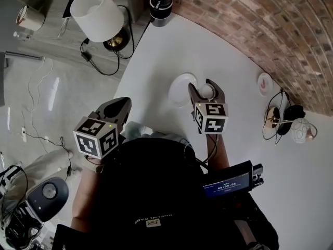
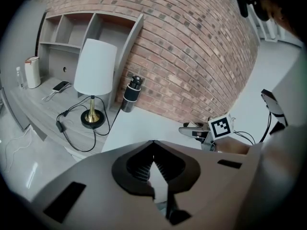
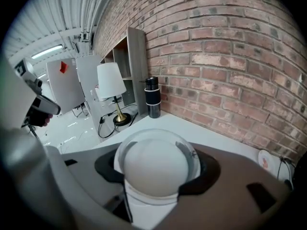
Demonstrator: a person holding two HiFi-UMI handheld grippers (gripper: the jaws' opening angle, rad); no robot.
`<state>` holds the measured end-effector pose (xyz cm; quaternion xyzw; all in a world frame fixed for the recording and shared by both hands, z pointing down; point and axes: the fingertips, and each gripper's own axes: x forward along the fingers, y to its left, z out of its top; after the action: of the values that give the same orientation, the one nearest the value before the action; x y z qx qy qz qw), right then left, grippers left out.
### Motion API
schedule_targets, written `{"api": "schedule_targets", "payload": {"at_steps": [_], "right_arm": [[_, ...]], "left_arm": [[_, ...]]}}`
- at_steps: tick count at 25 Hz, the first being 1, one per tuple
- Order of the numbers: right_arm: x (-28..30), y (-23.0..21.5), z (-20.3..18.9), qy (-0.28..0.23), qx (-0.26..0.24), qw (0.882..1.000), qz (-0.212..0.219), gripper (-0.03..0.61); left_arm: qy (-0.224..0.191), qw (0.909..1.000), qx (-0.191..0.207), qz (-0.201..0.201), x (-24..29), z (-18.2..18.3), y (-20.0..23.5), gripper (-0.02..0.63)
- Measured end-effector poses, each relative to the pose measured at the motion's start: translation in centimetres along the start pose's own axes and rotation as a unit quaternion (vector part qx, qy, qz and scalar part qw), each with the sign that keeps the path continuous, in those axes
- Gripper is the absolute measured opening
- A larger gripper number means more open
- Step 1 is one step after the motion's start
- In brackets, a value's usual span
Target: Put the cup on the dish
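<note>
Right gripper clamped on a white cup, at the edge of the dish on the white table, left gripper fingers pressed together, empty

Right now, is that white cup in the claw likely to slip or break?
The cup looks smooth and glossy, so it may be slippery; the right gripper clamps its round wall. It looks ceramic, so probably stiff and breakable if dropped. Round-sided, it might roll if laid down.
</note>
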<state>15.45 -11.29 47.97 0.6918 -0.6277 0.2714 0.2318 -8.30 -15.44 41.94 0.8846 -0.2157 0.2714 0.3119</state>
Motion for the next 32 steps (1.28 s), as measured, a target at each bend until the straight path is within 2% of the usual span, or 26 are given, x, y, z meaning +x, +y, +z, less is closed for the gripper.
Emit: {"api": "schedule_targets", "payload": {"at_steps": [14, 24, 32], "right_arm": [[5.9, 1.5, -2.5, 0.027, -0.079, 0.995, 0.051, 0.267], [8.9, 1.6, -4.6, 0.033, -0.079, 0.994, 0.065, 0.267], [10.7, 0.6, -6.1, 0.041, -0.087, 0.994, 0.061, 0.265]], "left_arm": [[-0.018, 0.9955, -0.057, 0.073, -2.1, -2.6, 1.0, 0.006], [-0.023, 0.9894, -0.083, 0.117, -3.8, -5.0, 0.8, 0.006], [-0.022, 0.9865, -0.092, 0.133, -3.9, -6.3, 0.1, 0.006]]}}
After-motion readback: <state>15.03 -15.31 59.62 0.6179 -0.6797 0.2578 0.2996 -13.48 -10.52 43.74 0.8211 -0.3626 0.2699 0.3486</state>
